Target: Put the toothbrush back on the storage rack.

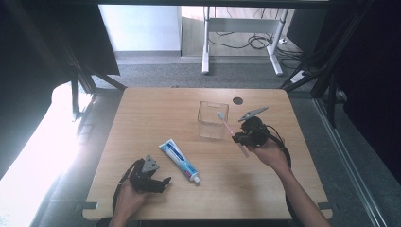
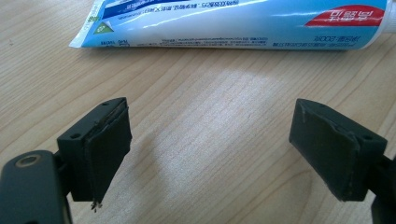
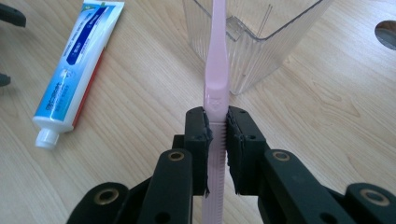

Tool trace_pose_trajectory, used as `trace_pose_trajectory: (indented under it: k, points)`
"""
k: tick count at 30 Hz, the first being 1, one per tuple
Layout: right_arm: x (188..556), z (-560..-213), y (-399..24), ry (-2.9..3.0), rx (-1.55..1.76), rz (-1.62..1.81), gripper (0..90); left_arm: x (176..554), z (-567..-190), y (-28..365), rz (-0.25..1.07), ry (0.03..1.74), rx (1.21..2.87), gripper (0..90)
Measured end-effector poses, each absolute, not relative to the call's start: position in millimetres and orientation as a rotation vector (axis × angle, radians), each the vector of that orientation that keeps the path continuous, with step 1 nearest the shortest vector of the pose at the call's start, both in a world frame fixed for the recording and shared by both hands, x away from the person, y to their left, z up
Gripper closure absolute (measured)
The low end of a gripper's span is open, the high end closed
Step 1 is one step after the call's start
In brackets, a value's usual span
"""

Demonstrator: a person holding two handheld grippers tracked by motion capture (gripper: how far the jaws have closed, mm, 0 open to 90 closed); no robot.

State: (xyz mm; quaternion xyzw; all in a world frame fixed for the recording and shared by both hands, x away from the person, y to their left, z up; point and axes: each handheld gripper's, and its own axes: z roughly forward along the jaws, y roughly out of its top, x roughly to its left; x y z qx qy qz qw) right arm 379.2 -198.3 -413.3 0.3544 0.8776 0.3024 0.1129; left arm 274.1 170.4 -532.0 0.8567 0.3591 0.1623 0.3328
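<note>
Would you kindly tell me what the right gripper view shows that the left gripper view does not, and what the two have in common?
Right gripper view alone: the right gripper shut on a pink toothbrush, which points toward a clear plastic container. Left gripper view alone: the left gripper open over bare wood, holding nothing. Both share the toothpaste tube lying on the wooden table.

Toothpaste tube (image 1: 179,161) left of clear box (image 1: 213,119) (well apart).

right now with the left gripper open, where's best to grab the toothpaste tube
Grip the toothpaste tube across its flat middle, coming down from above with the left gripper, fingers astride its narrow width. It lies flat on the table; the middle looks fuller than the crimped end.
</note>
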Motion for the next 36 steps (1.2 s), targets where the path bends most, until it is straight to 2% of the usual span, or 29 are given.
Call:
trace_pose_trajectory:
  k: [36]
  points:
    - [417,-400,-164,2.498,1.055,1.142,79.3,275,-533,171,0.413,0.938,2.234,13.3]
